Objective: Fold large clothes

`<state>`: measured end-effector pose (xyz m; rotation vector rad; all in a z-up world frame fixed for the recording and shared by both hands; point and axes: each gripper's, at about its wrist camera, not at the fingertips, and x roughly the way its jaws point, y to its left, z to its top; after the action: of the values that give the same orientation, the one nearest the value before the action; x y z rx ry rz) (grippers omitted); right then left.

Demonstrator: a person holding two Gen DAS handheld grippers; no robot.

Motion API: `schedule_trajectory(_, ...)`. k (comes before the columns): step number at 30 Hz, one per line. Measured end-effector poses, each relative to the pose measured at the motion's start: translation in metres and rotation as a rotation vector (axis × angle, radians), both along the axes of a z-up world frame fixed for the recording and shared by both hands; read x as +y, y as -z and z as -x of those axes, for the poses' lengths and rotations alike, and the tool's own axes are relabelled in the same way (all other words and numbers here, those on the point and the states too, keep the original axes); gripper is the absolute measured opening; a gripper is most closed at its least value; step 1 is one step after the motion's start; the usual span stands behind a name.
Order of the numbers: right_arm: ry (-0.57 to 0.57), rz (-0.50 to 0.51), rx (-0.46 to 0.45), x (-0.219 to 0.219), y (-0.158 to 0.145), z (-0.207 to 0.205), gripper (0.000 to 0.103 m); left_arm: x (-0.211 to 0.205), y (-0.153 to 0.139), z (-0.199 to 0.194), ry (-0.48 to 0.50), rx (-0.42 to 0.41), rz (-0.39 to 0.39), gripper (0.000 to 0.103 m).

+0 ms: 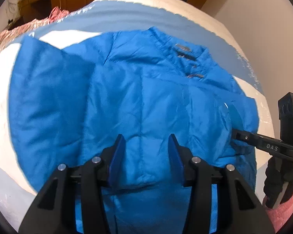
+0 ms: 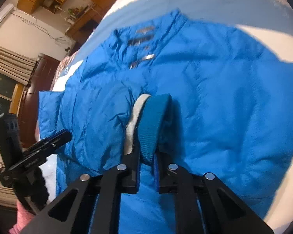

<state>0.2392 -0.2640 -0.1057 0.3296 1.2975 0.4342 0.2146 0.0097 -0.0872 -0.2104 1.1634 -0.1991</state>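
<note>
A blue jacket (image 1: 138, 97) lies spread on the bed (image 1: 2, 105), collar and labels at the far end. The left hand-held gripper (image 1: 146, 144) hangs released above the jacket's middle, fingers apart. The right hand-held gripper (image 2: 147, 156) is clenched on the ribbed cuff (image 2: 152, 124) of a sleeve (image 2: 99, 120), which is lifted over the jacket's body.

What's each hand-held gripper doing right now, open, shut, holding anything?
Left hand-held gripper: open, empty, above the blue jacket.
Right hand-held gripper: shut on the jacket's ribbed cuff.
</note>
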Motion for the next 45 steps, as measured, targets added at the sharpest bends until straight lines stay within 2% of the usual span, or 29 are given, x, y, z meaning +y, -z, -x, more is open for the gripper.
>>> schedule_trajectory(3,0.041,0.087,-0.056,-0.019,-0.016,0.003,0.010,-0.007,-0.013,0.000,0.020,-0.036,-0.001,0.045)
schedule_trajectory(7,0.140,0.150,-0.070,-0.063,-0.029,0.007,0.010,-0.014,-0.020,-0.004,0.039,-0.065,0.000,0.045)
schedule_trajectory(12,0.236,0.158,-0.050,-0.114,-0.030,0.018,0.010,-0.008,-0.008,-0.014,0.011,-0.049,-0.024,0.045)
schedule_trajectory(15,0.259,0.161,-0.030,-0.125,-0.021,0.022,0.010,0.003,0.008,-0.021,-0.018,-0.016,-0.045,0.043)
schedule_trajectory(21,0.251,0.192,0.022,-0.118,0.009,0.024,0.010,0.010,0.033,-0.026,-0.009,-0.008,-0.028,0.042)
schedule_trajectory(25,0.242,0.200,0.030,-0.115,0.009,0.022,0.010,0.008,0.033,-0.026,-0.006,-0.011,-0.044,0.042)
schedule_trajectory(27,0.269,0.180,0.030,-0.121,-0.001,0.025,0.016,0.009,0.025,-0.024,-0.009,-0.009,-0.046,0.043)
schedule_trajectory(29,0.302,0.192,-0.002,-0.123,-0.016,0.029,0.023,0.011,0.008,-0.023,-0.007,-0.041,-0.023,0.045)
schedule_trajectory(31,0.317,0.181,-0.064,-0.122,-0.041,0.033,0.023,0.011,-0.007,-0.026,-0.006,-0.081,-0.040,0.051)
schedule_trajectory(33,0.288,0.154,-0.095,-0.111,-0.055,0.026,0.023,0.011,-0.013,-0.036,-0.006,-0.098,-0.064,0.051)
schedule_trajectory(35,0.237,0.157,-0.112,-0.093,-0.057,0.013,0.023,0.013,-0.011,-0.049,-0.013,-0.086,-0.073,0.051)
schedule_trajectory(41,0.194,0.250,-0.069,-0.064,-0.019,-0.025,0.023,0.016,0.014,-0.078,-0.016,-0.037,-0.120,0.050)
schedule_trajectory(45,0.199,0.216,-0.008,-0.070,0.007,-0.037,0.021,0.015,0.024,-0.087,0.004,-0.032,-0.134,0.051)
